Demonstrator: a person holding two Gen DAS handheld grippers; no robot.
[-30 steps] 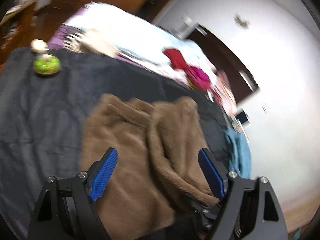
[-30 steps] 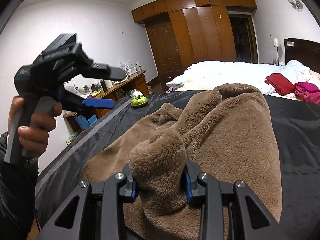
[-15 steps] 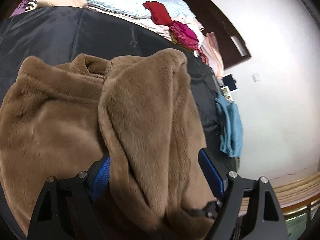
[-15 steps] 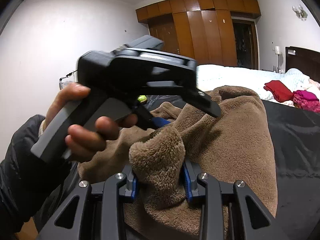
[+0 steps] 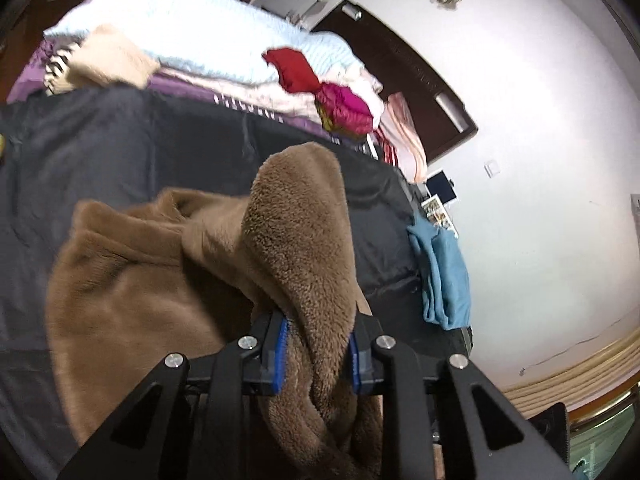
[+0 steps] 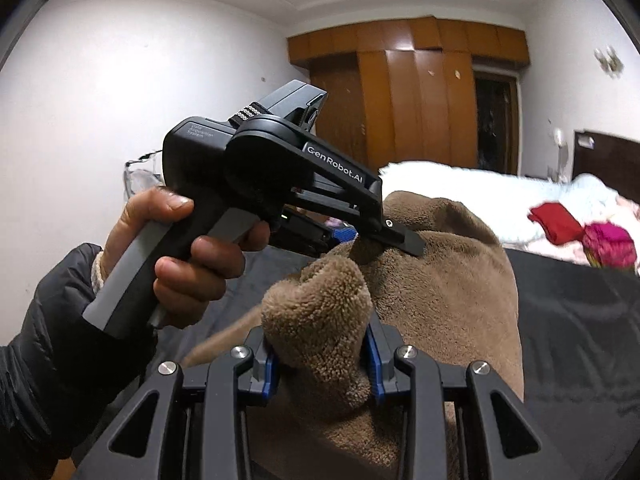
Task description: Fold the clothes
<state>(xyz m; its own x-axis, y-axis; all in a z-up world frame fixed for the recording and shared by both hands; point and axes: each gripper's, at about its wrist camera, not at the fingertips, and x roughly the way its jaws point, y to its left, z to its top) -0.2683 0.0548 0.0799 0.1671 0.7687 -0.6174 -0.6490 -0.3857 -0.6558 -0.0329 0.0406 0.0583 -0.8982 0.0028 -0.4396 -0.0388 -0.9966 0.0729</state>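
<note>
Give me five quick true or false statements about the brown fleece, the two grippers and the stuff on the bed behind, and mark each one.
1. The right gripper is shut on the brown fleece. True.
2. The left gripper hangs open above the fleece. False: its jaws pinch a fold of it.
3. The fleece lies on a dark sheet. True.
4. A red garment sits on the dark sheet beside the fleece. False: it lies on the pale bedding behind.
5. A blue cloth hangs at the sheet's edge. True.
</note>
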